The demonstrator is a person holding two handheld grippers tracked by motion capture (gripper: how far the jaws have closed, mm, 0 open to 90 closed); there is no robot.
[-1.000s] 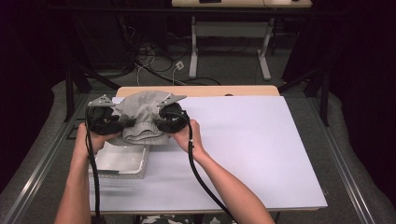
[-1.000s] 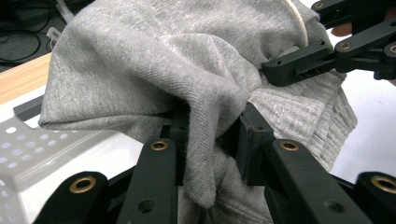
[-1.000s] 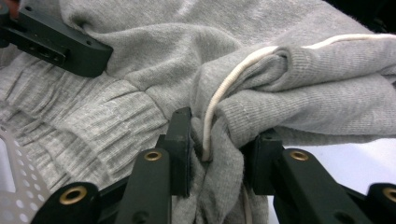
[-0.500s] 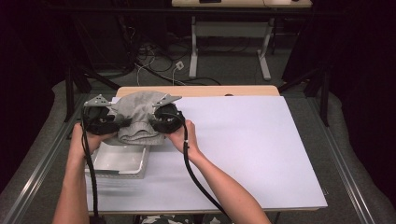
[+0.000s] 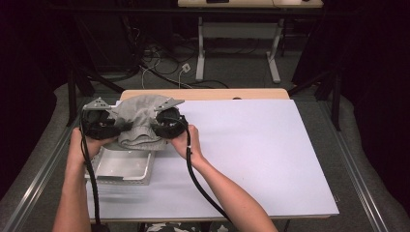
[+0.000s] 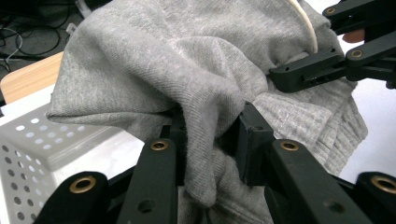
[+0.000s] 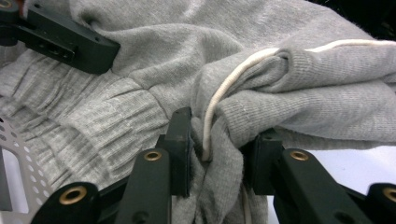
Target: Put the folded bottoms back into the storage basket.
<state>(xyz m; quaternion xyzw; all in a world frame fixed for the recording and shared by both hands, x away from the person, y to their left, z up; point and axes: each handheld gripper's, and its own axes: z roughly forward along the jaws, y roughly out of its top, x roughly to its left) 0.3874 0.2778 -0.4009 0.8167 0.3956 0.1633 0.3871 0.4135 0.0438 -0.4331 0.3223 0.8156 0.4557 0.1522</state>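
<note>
While dark curtains ringed the white worktop [image 5: 270, 159], the left tongs [image 6: 210, 144] and right tongs [image 7: 217, 149] were each clamped on the grey garment [image 5: 140, 121]. It hung bunched between them, stretched crosswise above a white perforated basket [image 5: 121, 169] at the worktop's left.

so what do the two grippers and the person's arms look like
The left gripper and right gripper are both black, each topped by a grey three-cornered plate. In the gripper views their fingers are flat black bars joined by brass-ringed pivots. A thick black cable trails from each gripper along the forearm. The forearms are bare, with no sleeves in view.
</note>
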